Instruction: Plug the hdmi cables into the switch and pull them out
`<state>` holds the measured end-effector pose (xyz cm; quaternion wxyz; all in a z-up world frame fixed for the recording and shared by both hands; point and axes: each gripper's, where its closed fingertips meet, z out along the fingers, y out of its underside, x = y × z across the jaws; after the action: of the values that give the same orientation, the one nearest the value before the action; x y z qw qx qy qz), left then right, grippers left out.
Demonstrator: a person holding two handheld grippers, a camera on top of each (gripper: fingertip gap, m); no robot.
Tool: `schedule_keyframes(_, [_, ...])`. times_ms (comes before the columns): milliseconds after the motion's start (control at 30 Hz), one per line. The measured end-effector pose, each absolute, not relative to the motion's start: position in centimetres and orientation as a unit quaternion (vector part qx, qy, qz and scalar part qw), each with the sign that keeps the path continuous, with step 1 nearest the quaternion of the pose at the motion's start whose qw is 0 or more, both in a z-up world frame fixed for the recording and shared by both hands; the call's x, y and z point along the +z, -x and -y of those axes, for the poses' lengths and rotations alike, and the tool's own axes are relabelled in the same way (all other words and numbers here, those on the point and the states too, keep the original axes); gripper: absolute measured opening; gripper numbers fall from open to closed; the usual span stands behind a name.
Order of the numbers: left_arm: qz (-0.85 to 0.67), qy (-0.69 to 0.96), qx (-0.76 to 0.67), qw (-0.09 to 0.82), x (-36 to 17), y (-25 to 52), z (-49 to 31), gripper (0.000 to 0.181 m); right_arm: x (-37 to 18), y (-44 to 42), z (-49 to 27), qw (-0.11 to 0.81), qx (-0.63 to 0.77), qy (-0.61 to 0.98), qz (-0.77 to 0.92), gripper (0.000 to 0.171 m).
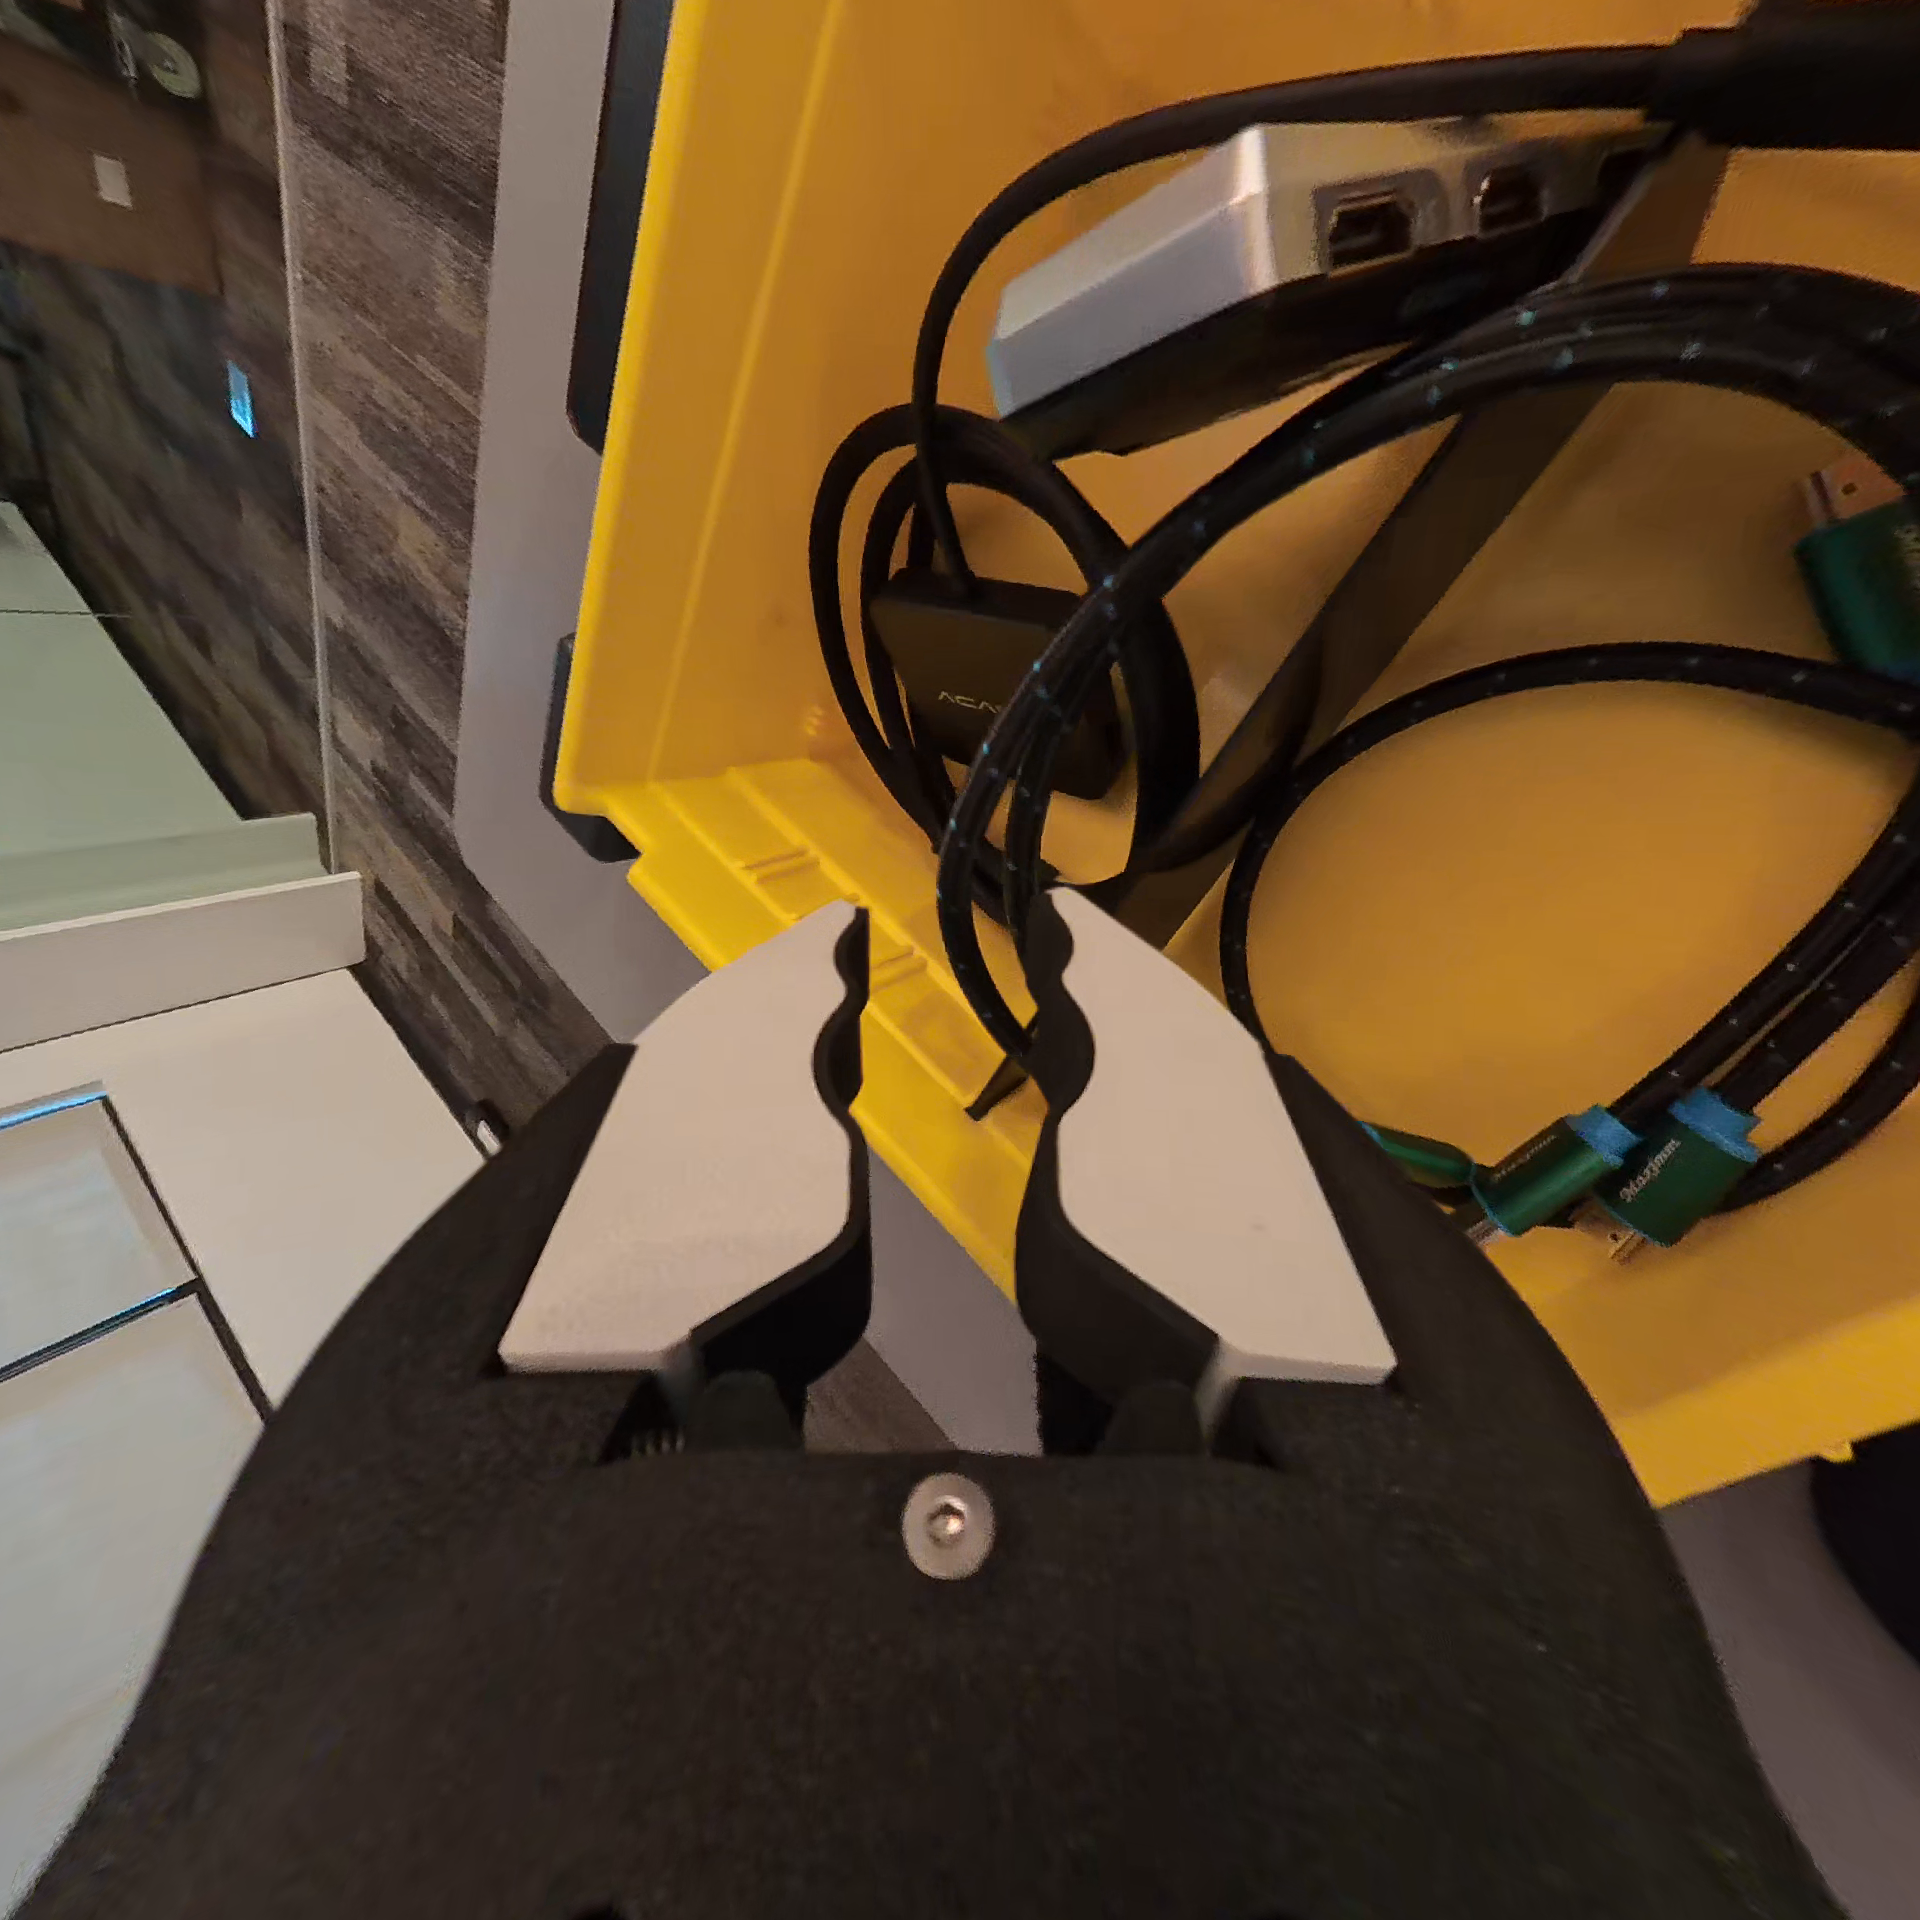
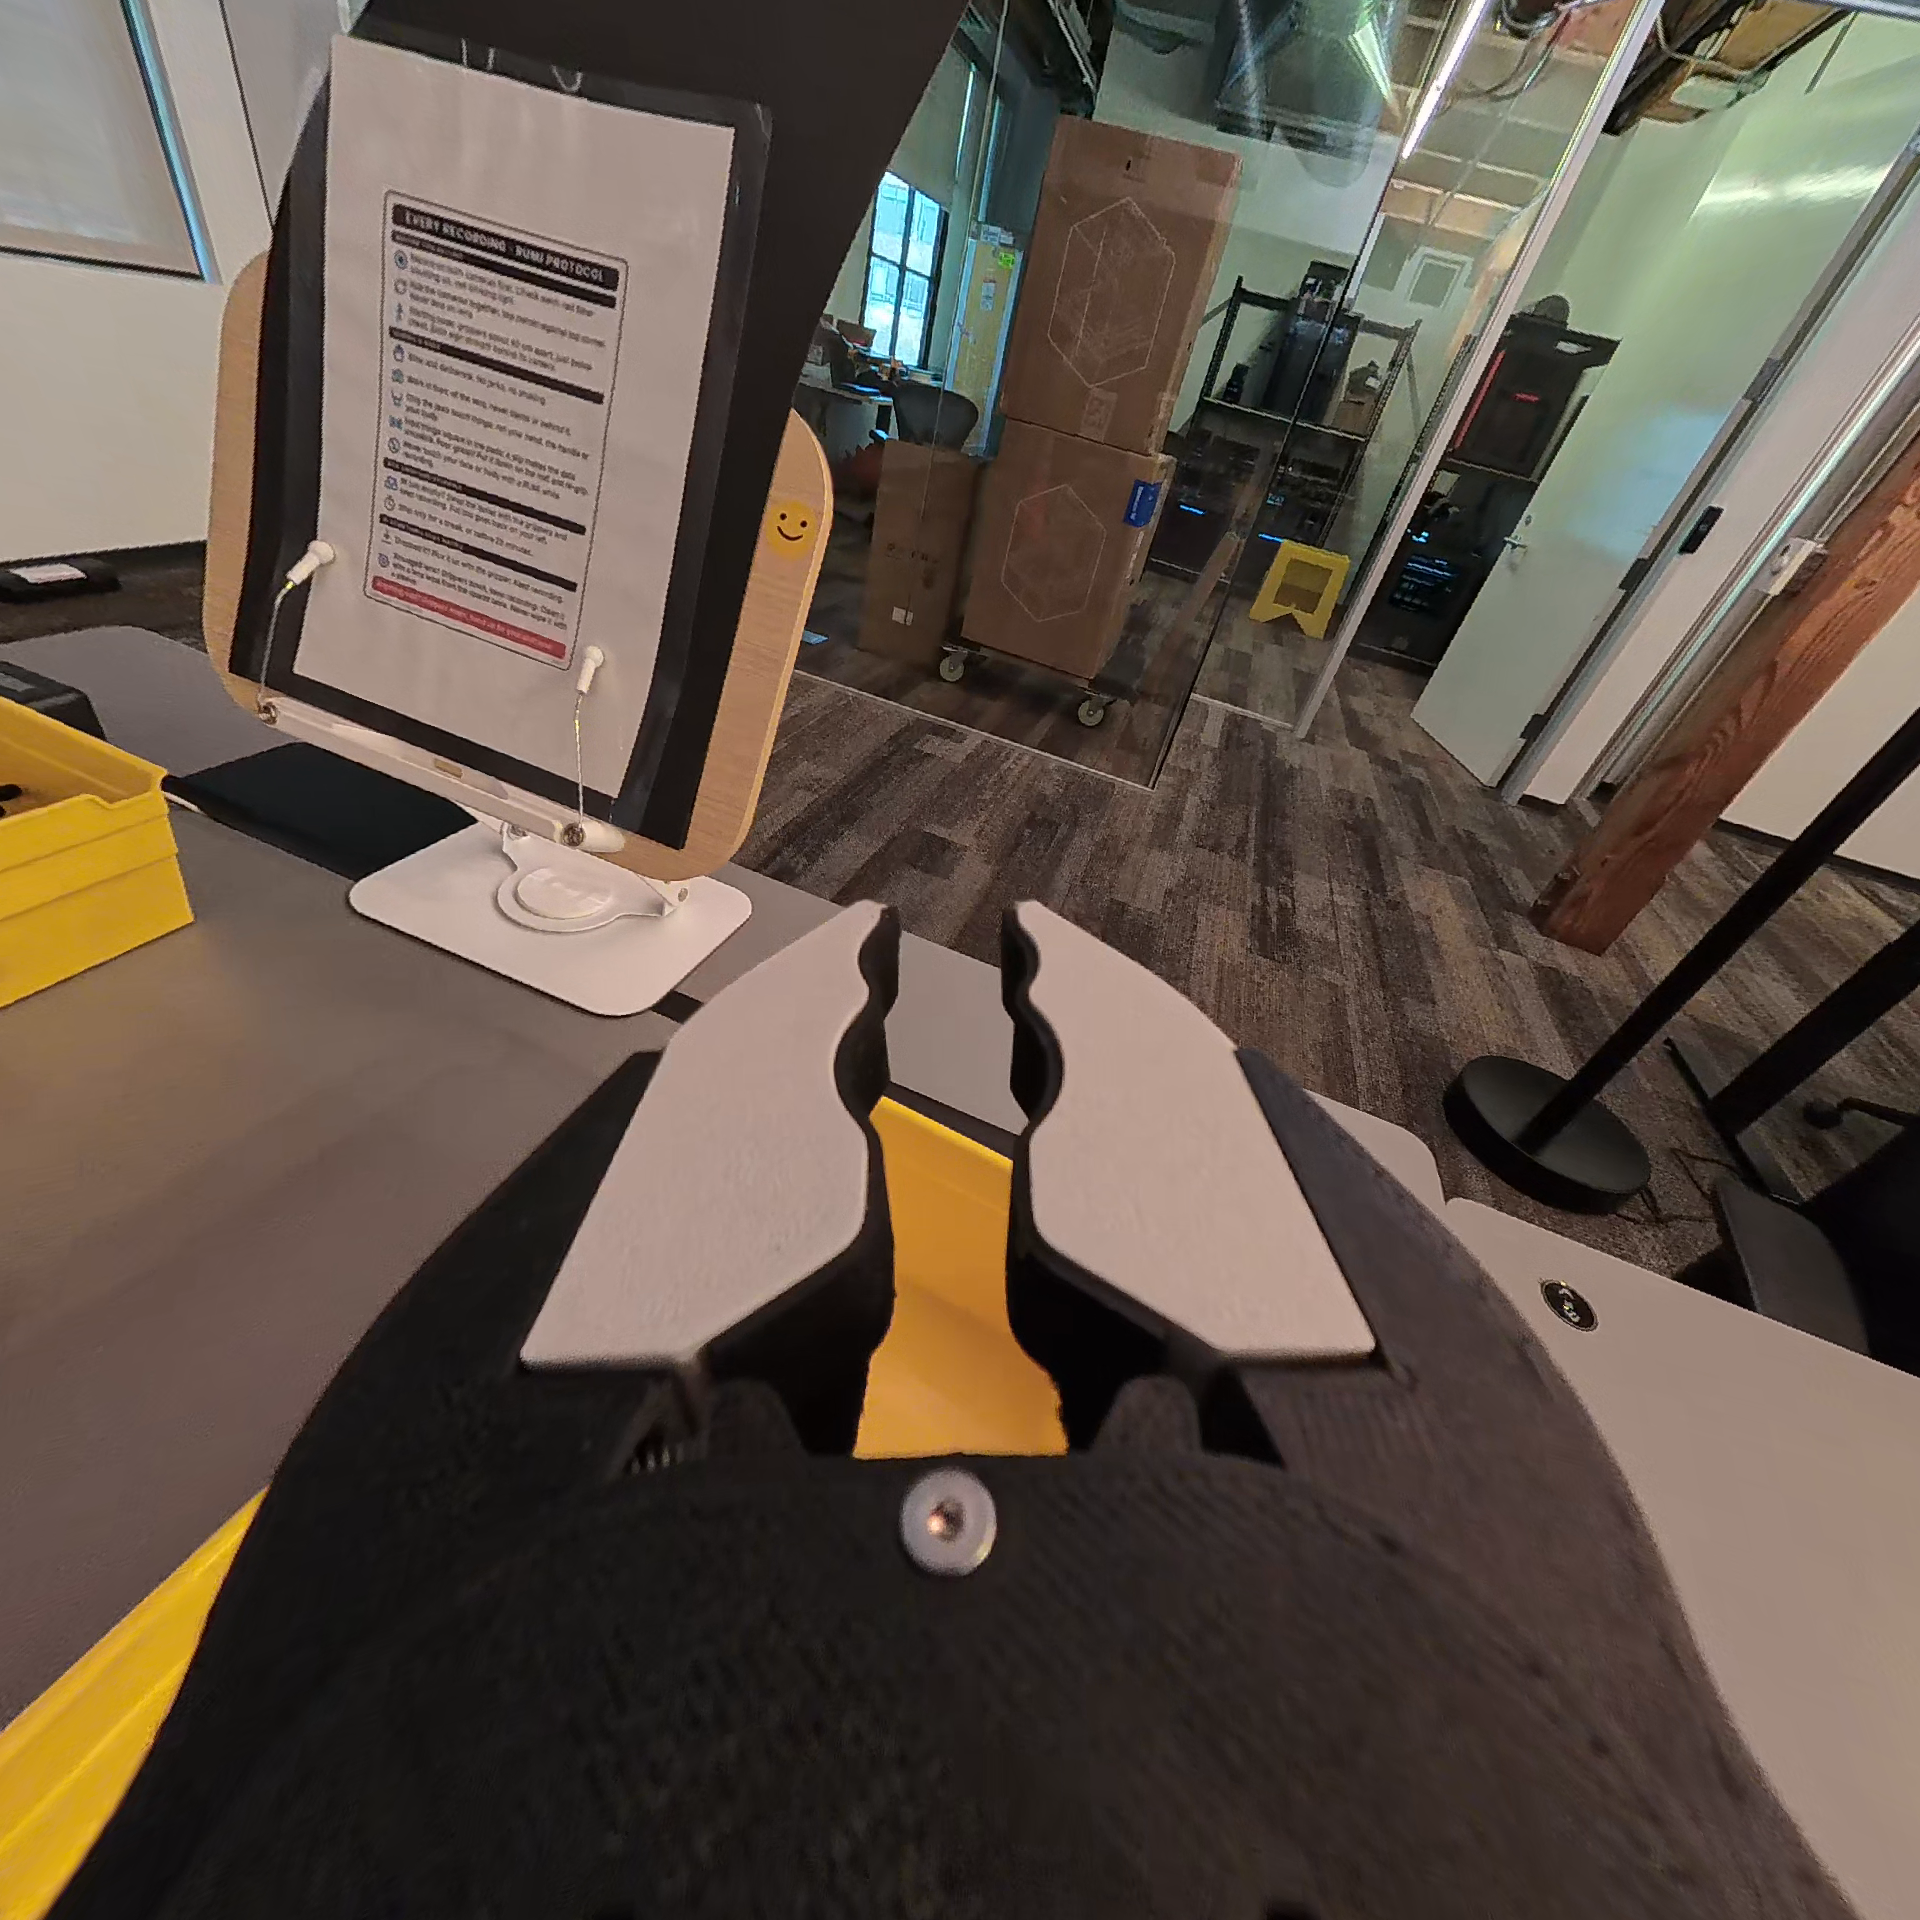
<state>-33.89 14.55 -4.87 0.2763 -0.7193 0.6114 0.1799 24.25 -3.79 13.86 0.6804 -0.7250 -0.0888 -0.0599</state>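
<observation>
The switch (image 1: 1226, 281), a grey box, is seen at the upper right of the left wrist view inside a yellow tray (image 1: 727, 416), its ports empty and facing the coiled cables (image 1: 1558, 343), whose green plugs (image 1: 1600, 1174) lie loose at the right. Both the left gripper (image 1: 951, 920) and the right gripper (image 2: 940, 914) are held with jaws parted and empty. Nothing appears plugged in yet; the right gripper is aimed past the desk (image 2: 312, 1091), away from the work.

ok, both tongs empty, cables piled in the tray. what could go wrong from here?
1. The braided cables loop over each other and over the black adapter's cord, so lifting one green plug could drag the rest.
2. The silver switch lies loose in the yellow tray; unbraced, it may slide when a plug is pushed in.
3. The right tongs point away from the tray.
</observation>
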Motion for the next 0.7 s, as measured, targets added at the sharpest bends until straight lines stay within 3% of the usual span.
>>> schedule_keyframes(100, [-0.611,0.725,0.175,0.263,-5.4,33.6,-15.0,0.028,13.5,-24.3,3.6,0.673,-0.062,0.731,0.091,0.02])
schedule_keyframes(300, [-0.599,0.754,0.123,0.238,-5.4,33.9,-14.6,0.007,12.5,-24.5,3.2,0.649,-0.079,0.75,0.099,0.018])
schedule_keyframes(700, [-0.59,0.757,0.159,0.23,-5.8,34.7,-15.7,0.009,11.3,-24.5,2.8,0.622,-0.103,0.767,0.116,0.018])
